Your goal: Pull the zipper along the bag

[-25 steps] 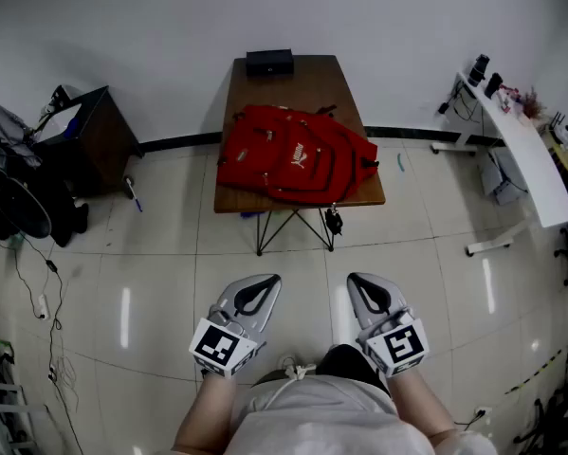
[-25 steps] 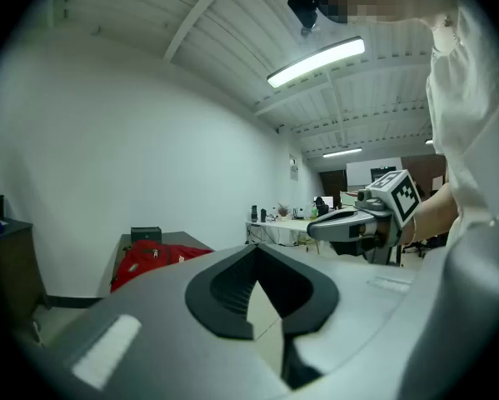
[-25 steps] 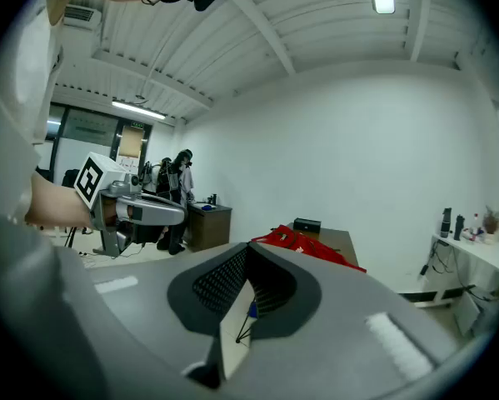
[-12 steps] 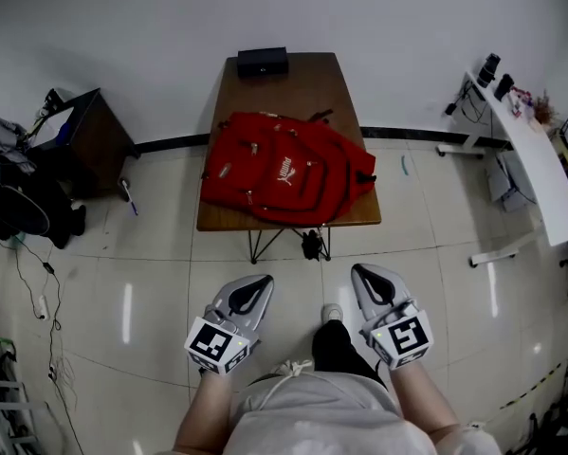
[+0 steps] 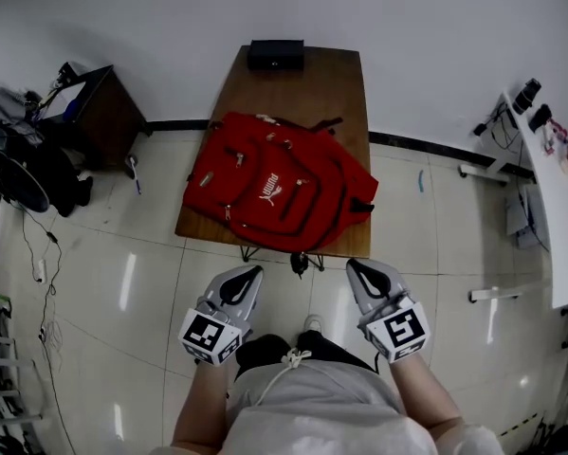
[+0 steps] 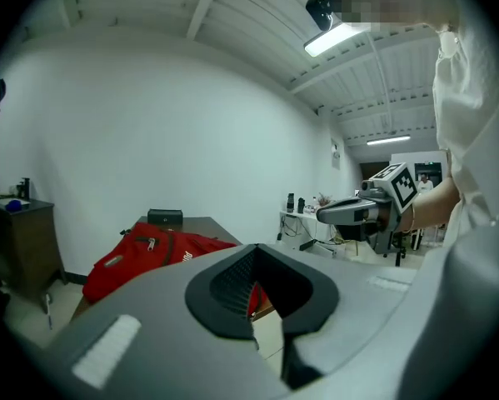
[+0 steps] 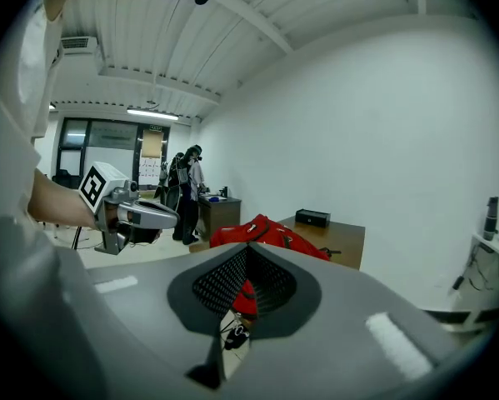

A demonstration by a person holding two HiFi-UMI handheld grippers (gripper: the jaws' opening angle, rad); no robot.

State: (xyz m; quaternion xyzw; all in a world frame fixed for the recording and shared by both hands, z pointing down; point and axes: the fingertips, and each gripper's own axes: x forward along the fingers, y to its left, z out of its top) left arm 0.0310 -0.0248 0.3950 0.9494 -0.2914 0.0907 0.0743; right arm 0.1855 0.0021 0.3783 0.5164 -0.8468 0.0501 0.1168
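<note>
Head view showed the red fabric backpack lying on the brown wooden table, well apart from my left gripper and right gripper. Both sets of jaws were clenched, empty. I judged the zipper untouched; reach, grasp and pull all remained.

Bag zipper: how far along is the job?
Done: nothing visible; the red backpack lies untouched on the wooden table. In hand: the left gripper and right gripper are both shut and empty, held short of the table's near edge. Left: reach the backpack, grip a zipper pull and draw it along.
</note>
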